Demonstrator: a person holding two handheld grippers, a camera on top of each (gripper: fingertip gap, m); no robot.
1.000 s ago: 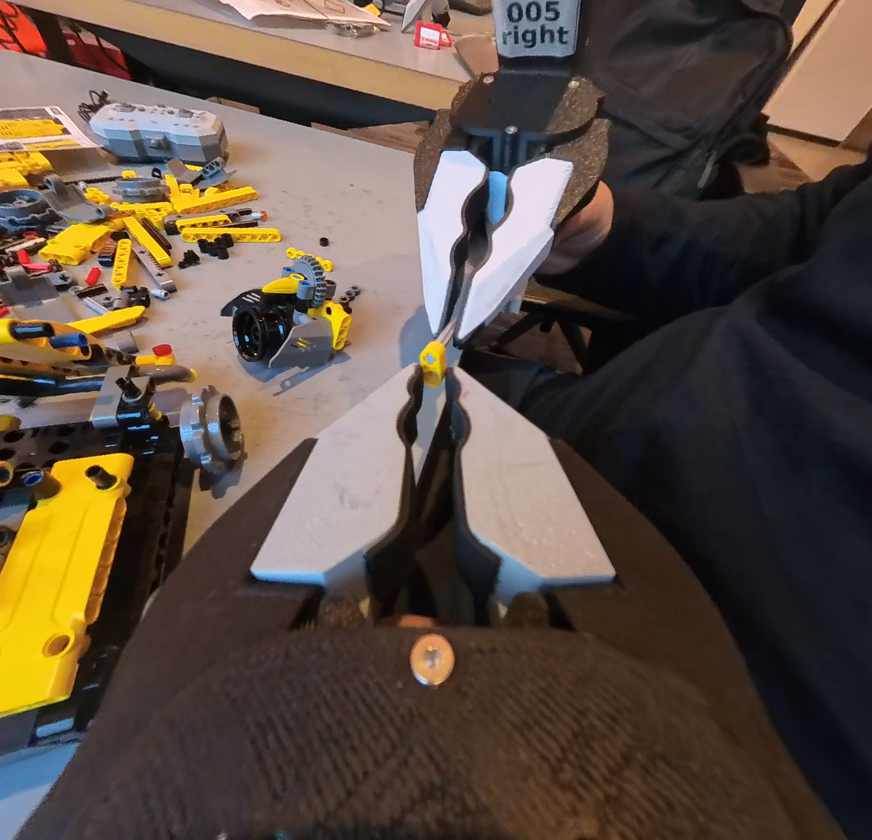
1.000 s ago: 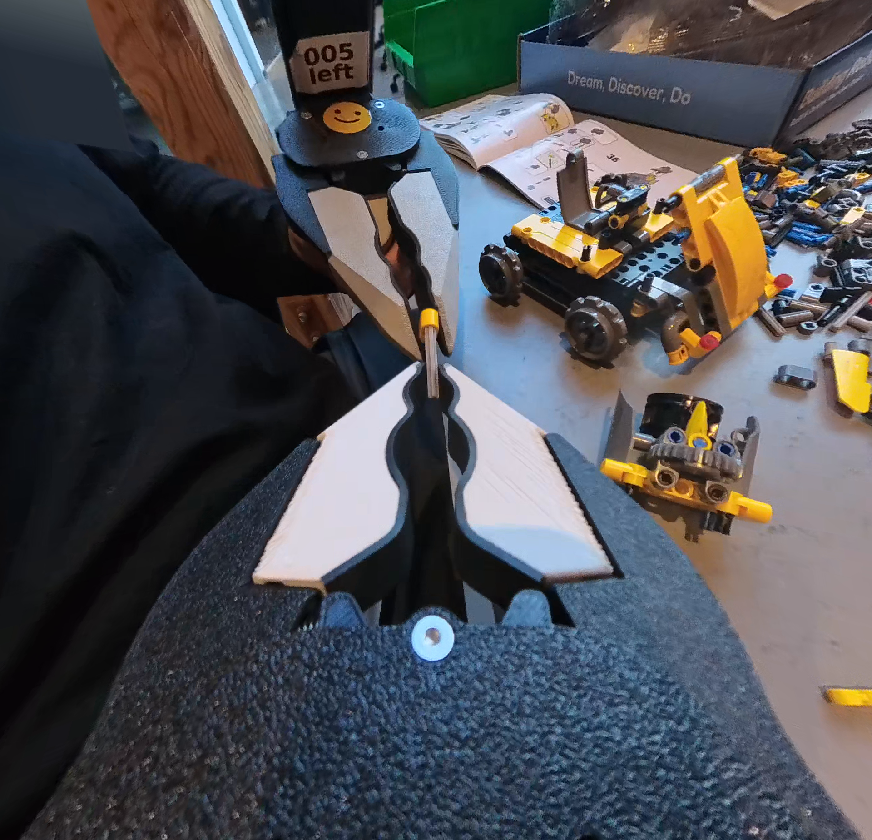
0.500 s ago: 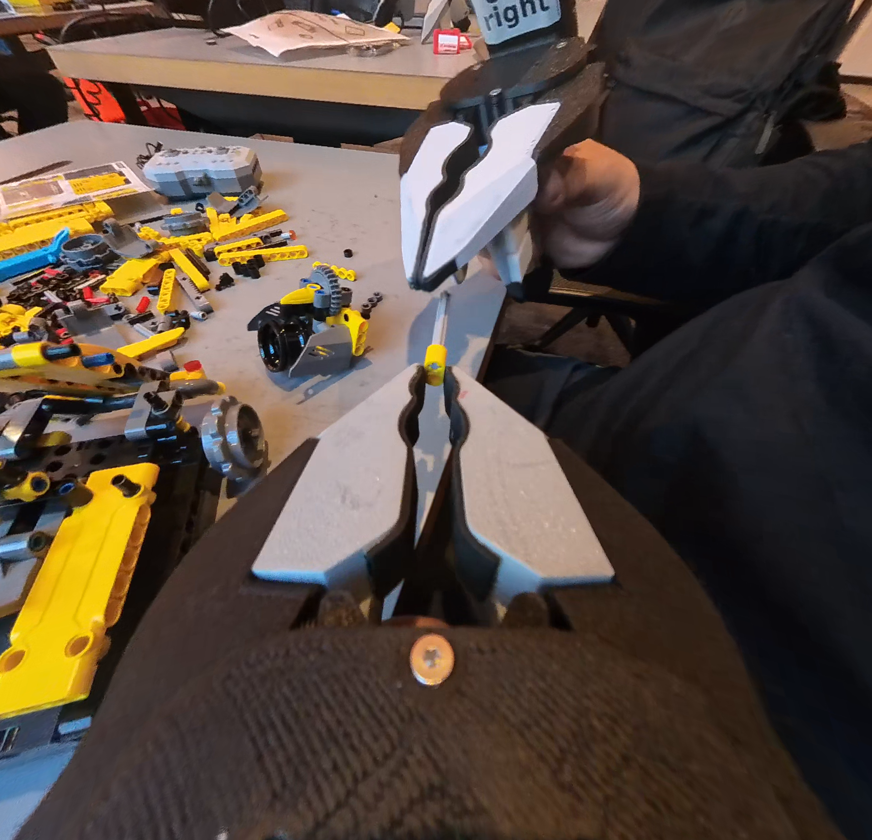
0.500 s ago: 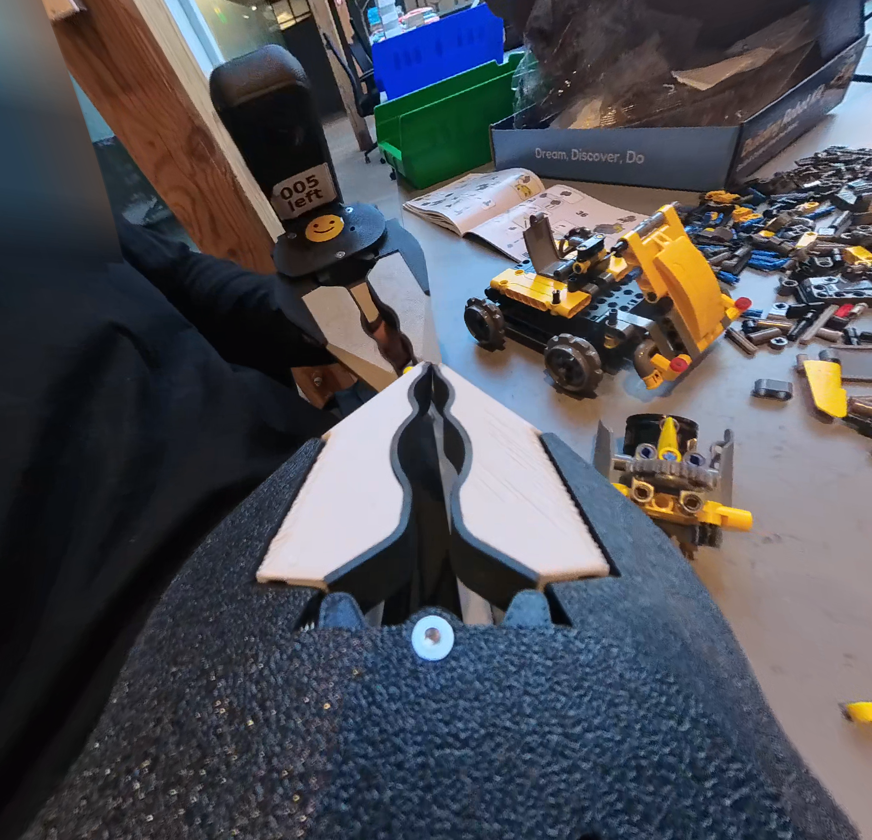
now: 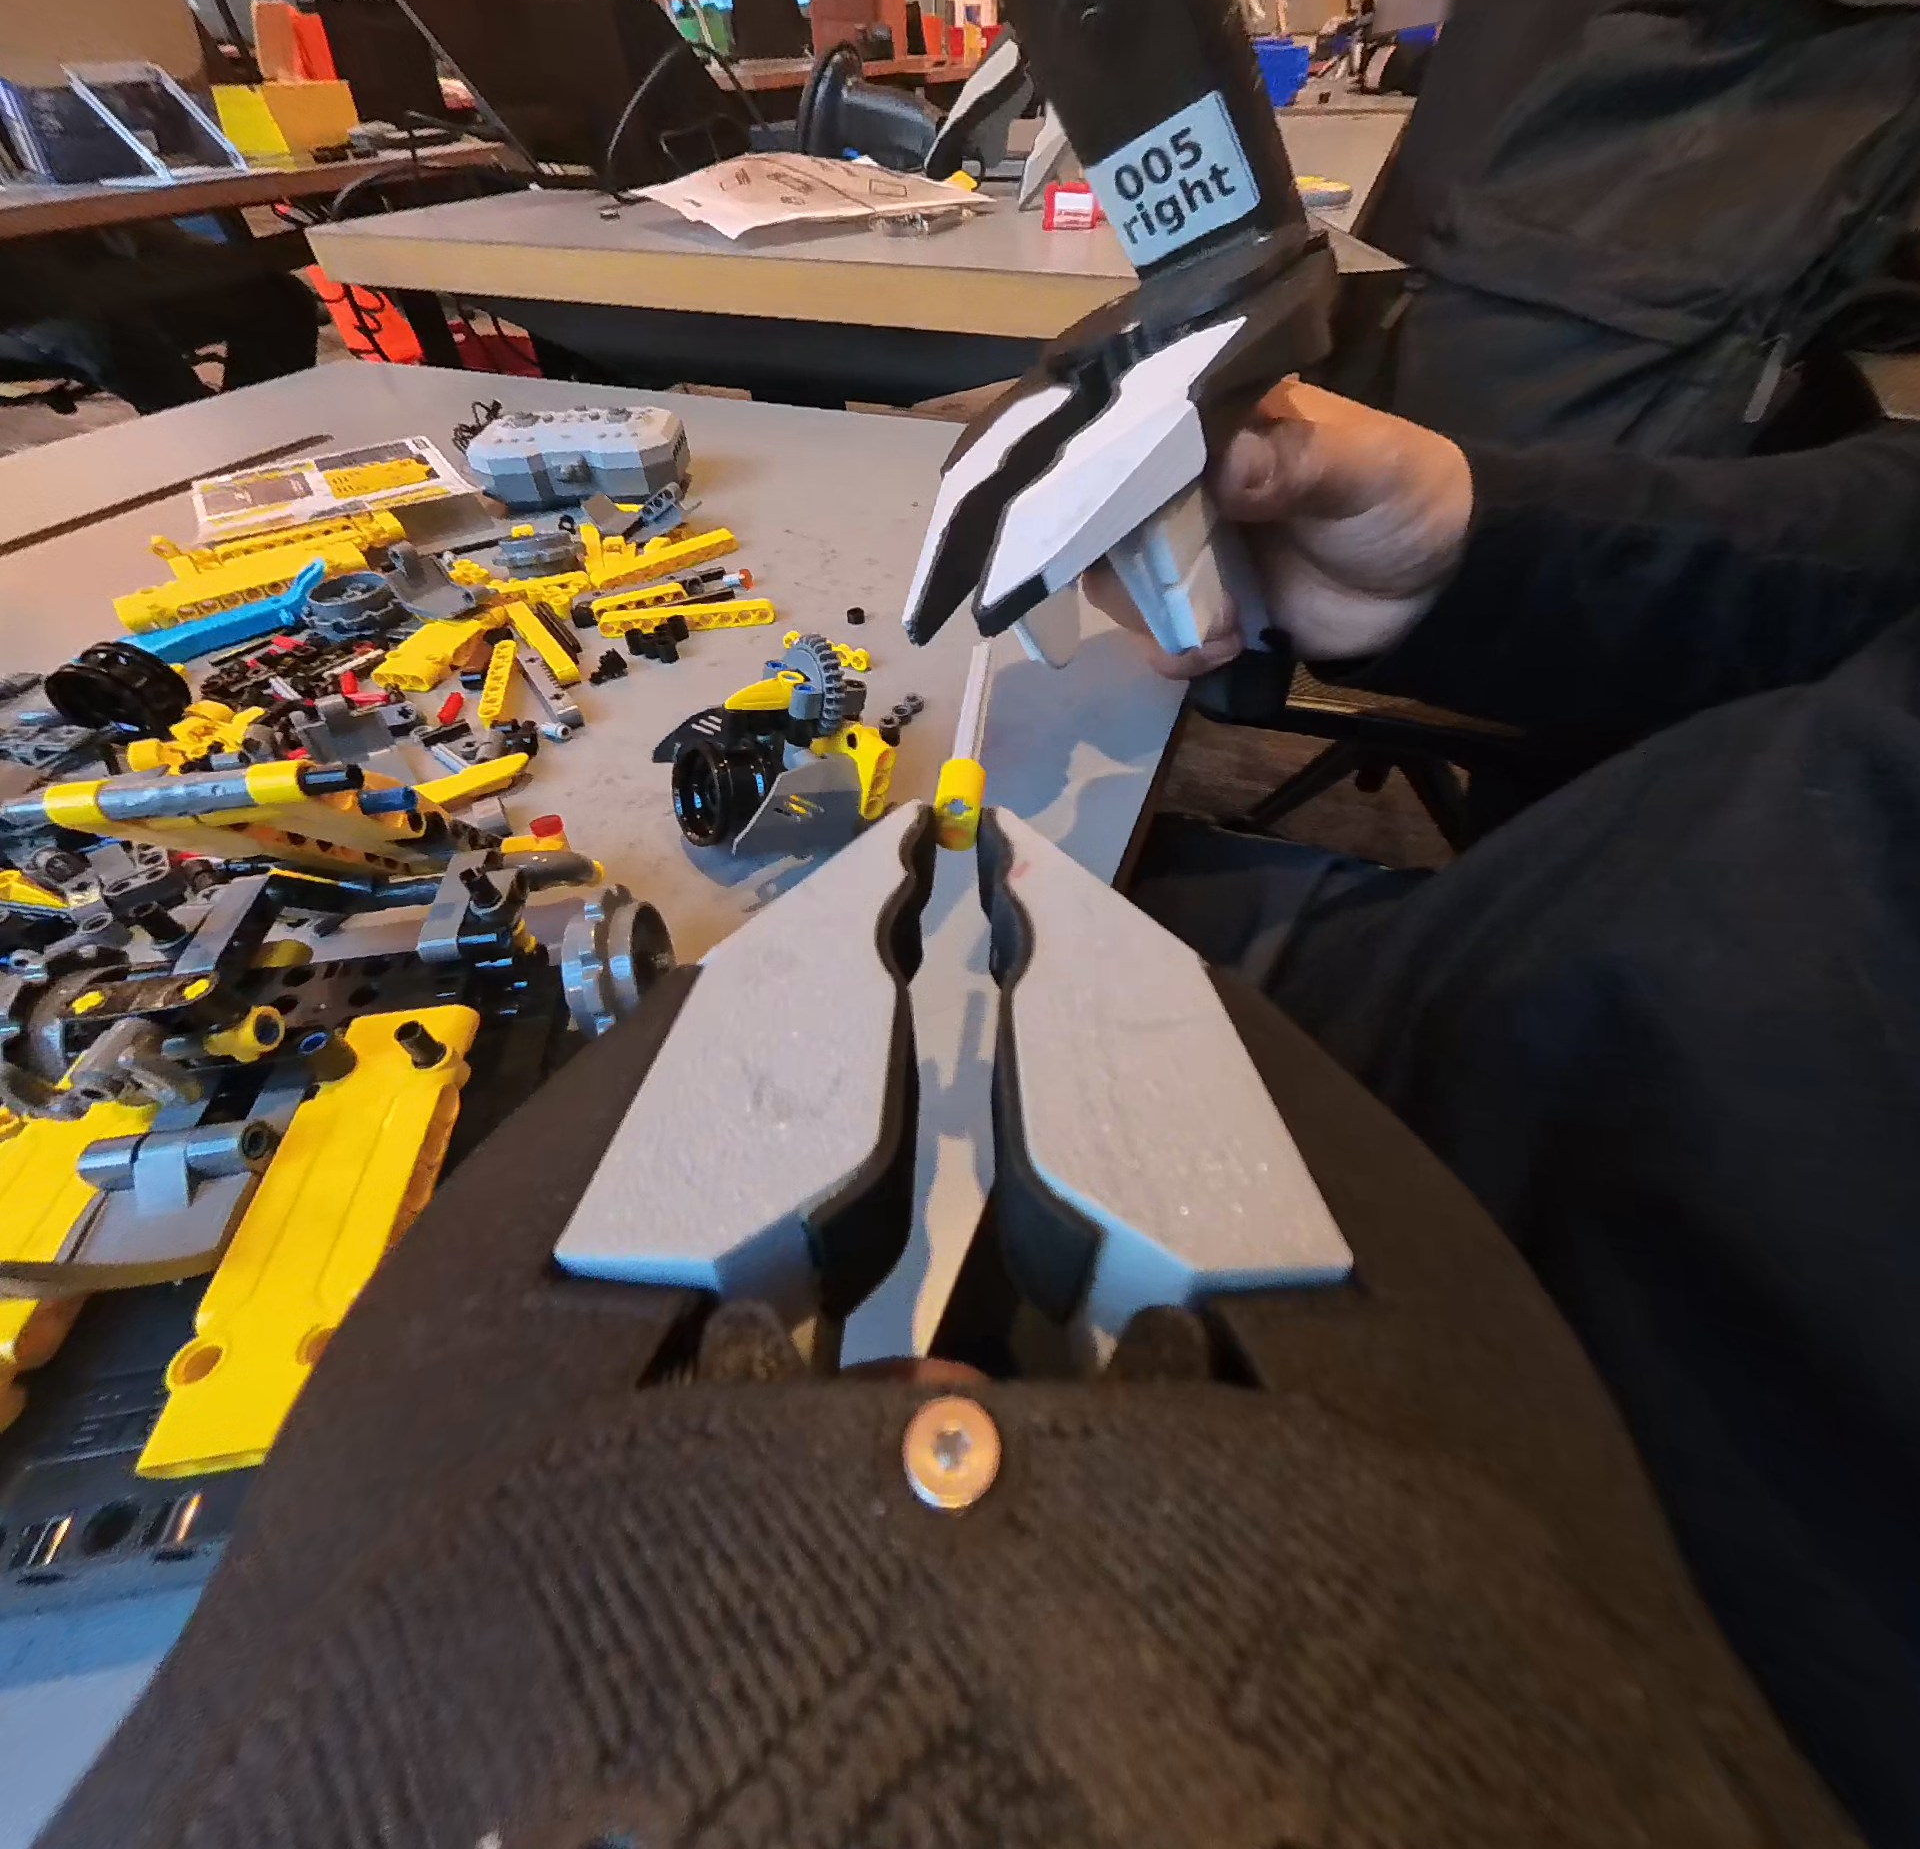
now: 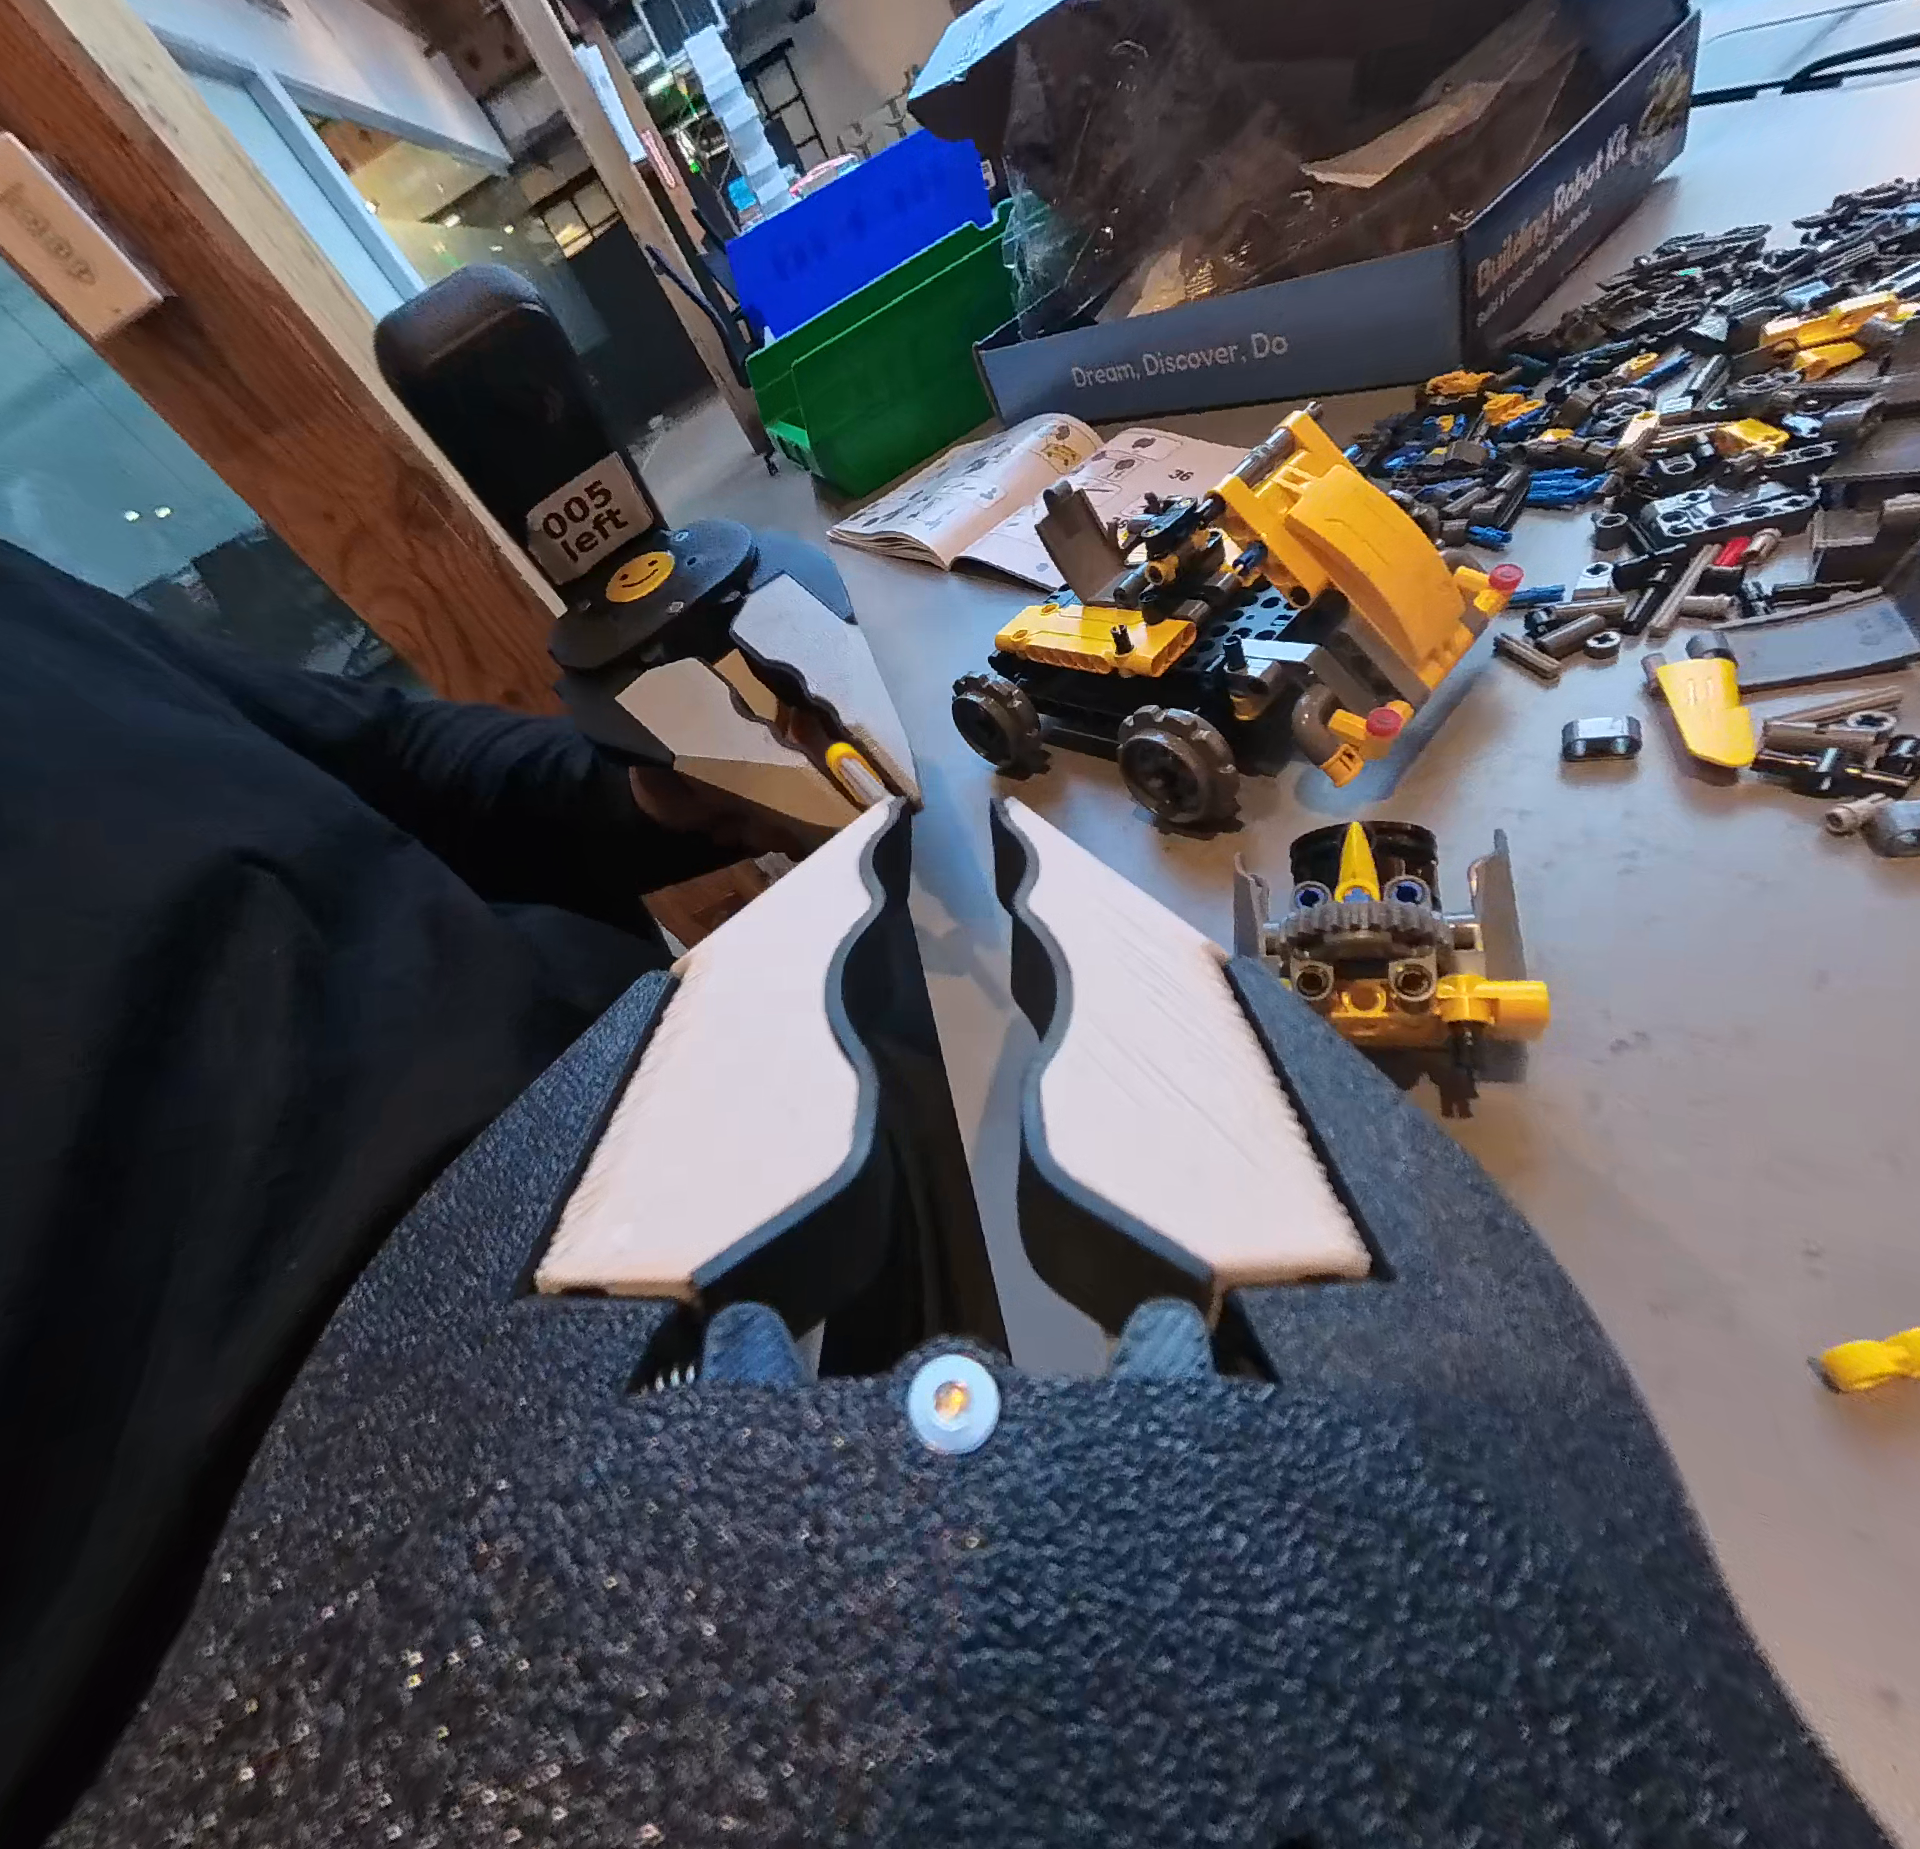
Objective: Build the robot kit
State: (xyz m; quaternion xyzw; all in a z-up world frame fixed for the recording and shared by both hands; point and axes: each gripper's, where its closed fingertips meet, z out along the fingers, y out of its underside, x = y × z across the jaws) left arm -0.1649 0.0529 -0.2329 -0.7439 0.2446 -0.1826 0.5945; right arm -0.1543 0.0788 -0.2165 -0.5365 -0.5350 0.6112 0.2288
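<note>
My left gripper (image 5: pixel 954 823) is shut on a small yellow bush (image 5: pixel 958 800) with a thin grey axle (image 5: pixel 971 698) sticking forward out of it. It is held above the near edge of the grey table (image 5: pixel 862 521). My right gripper (image 6: pixel 948 810) is open and empty. It shows in the left wrist view (image 5: pixel 945 631) just beyond the axle's far end, apart from it, held by a hand (image 5: pixel 1340 521). In the right wrist view the left gripper (image 6: pixel 894 789) with the yellow bush (image 6: pixel 844 757) sits just left of my right fingertips.
A small black wheel assembly with a grey gear (image 5: pixel 774 760) stands on the table close ahead; it also shows in the right wrist view (image 6: pixel 1382 947). A yellow and black vehicle (image 6: pixel 1226 636), loose parts (image 6: pixel 1714 469), an open booklet (image 6: pixel 997 511) and a dark box (image 6: pixel 1299 241) lie beyond. My left and right fingertips are right by each other.
The right gripper has let go of the axle, opened and drawn back from it. The left gripper still holds the yellow bush with the axle and has swung towards the table.
</note>
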